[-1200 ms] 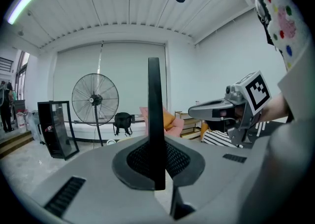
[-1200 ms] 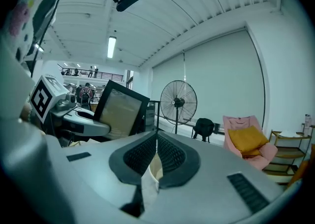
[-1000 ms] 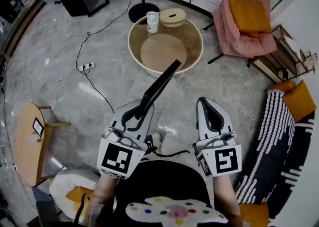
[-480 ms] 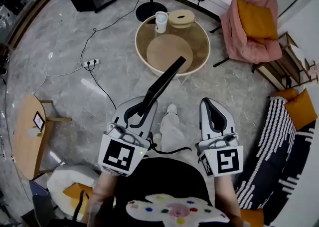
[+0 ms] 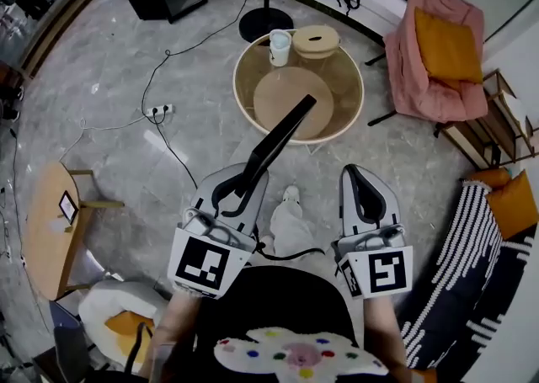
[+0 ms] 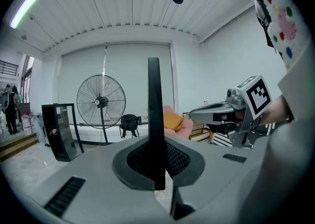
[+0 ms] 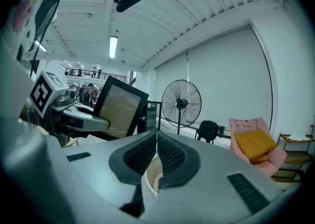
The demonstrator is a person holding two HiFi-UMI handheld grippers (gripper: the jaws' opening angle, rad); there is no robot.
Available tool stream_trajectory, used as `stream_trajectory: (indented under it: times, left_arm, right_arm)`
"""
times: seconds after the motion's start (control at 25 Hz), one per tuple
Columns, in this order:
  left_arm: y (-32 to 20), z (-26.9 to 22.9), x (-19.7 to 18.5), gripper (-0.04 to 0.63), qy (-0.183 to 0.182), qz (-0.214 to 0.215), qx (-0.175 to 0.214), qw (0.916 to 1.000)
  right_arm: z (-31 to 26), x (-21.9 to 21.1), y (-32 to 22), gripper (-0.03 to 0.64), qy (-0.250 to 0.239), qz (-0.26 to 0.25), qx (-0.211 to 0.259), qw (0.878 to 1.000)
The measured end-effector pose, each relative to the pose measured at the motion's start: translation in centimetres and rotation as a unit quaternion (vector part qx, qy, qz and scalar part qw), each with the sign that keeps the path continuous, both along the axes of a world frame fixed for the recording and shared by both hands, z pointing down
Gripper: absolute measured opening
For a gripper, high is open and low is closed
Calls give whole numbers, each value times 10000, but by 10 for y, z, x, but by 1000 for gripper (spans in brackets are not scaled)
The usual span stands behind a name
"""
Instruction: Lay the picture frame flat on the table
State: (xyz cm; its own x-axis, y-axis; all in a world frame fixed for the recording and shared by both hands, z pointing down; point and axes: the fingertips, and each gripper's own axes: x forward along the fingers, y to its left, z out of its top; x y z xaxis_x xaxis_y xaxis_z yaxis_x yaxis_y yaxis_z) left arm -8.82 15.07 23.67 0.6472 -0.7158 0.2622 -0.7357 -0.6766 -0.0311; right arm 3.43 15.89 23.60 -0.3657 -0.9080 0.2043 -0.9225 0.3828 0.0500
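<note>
Picture frame [image 5: 274, 147]: black-rimmed, held in the air above the grey floor, short of the table and not lying flat. From the head view it slants up and away, its far corner showing against the near rim of the table.
Frame seen edge-on: in the left gripper view it stands as a thin dark upright strip [image 6: 153, 119] between the jaws.
Frame's face: the right gripper view shows a pale panel inside the black border [image 7: 119, 107], tilted.
Left gripper [image 5: 245, 174]: clamped on the frame's lower edge, both pads pressed against it [image 6: 156, 164].
Right gripper [image 5: 354, 171]: jaws closed together with nothing between them [image 7: 156, 142]. It is carried beside the left one, well apart from the frame.
Round table [image 5: 335, 74]: glass top with a pale rim, ahead of both grippers, with a wooden disc showing beneath the glass.
On the table: a white cup [image 5: 280, 47] and a wooden-lidded container [image 5: 316, 41], side by side at the far edge.
Beyond the table: a standing fan [image 6: 101, 102], its base near the table's far side.
To the right: a pink chair [image 5: 425, 78] with an orange cushion [image 5: 446, 45].
To the left: a power strip [image 5: 157, 109] on the floor and a small wooden side table [image 5: 42, 230].
</note>
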Motion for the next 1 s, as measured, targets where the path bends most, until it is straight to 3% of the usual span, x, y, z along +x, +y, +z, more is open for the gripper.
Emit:
stream_trajectory:
  times: [1.0]
  left_arm:
    - [-146,7,58,32,-95,-597,-227,9979]
  right_arm:
    - [6,64,-160,35,-157,-510,-165,9984]
